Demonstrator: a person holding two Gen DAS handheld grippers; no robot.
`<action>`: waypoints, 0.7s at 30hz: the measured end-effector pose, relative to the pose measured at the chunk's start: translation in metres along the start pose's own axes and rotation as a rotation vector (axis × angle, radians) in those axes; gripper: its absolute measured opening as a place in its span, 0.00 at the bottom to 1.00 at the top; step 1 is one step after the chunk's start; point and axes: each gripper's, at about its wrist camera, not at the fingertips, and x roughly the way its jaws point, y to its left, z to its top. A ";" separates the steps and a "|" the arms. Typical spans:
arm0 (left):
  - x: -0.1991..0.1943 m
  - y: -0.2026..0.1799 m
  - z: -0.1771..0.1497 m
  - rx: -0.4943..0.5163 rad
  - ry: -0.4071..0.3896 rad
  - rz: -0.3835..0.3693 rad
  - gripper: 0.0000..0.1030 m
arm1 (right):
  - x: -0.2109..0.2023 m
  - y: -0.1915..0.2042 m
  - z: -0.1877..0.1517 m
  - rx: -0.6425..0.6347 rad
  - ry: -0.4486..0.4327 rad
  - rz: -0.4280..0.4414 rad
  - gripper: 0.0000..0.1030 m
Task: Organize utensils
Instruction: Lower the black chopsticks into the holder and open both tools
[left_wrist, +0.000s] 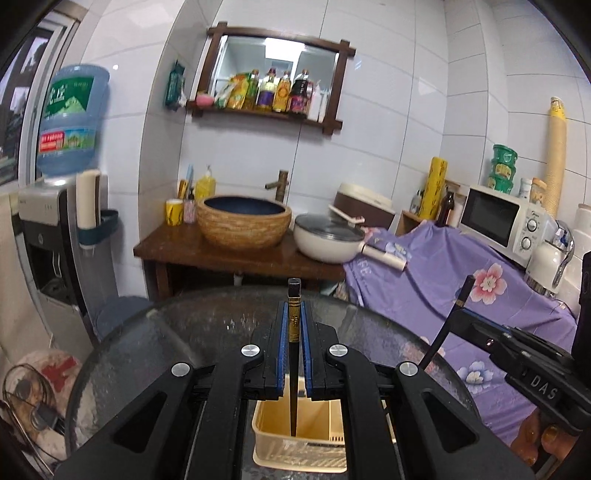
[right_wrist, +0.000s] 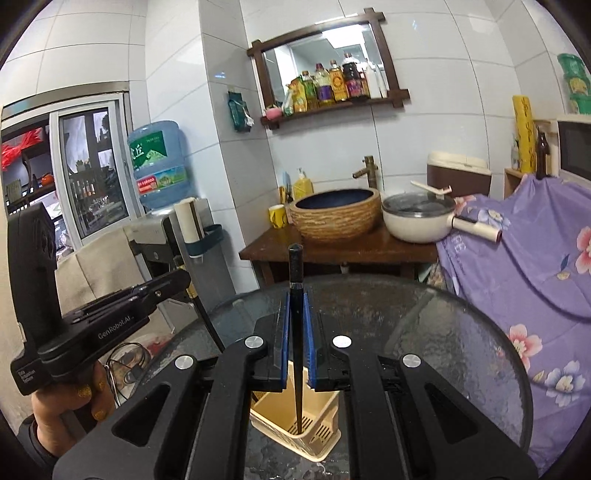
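A: What's the room like?
B: White tiles, a basin (left_wrist: 243, 221) on a wooden stand, and a dark round glass surface (left_wrist: 192, 332).
A: The jaws?
B: Left gripper (left_wrist: 294, 321) clamps a gold-banded chopstick (left_wrist: 294, 354); right gripper (right_wrist: 295, 325) clamps a black chopstick (right_wrist: 296, 332). Both tips dip into the cream holder (right_wrist: 314, 435) on the surface.

Two dark chopsticks (left_wrist: 293, 354) upright over cream holder (left_wrist: 314, 435).

"DAS" on the right gripper (left_wrist: 460, 314); "GenRobot.AI" on the left gripper (right_wrist: 184, 284).
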 end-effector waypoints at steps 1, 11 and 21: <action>0.004 0.003 -0.005 -0.007 0.014 -0.002 0.07 | 0.003 -0.002 -0.004 0.010 0.009 0.002 0.08; 0.018 0.013 -0.028 -0.011 0.054 0.019 0.07 | 0.013 -0.011 -0.024 0.052 0.044 0.000 0.08; 0.000 0.010 -0.028 -0.016 -0.012 0.044 0.62 | 0.003 -0.012 -0.027 0.051 0.015 -0.034 0.51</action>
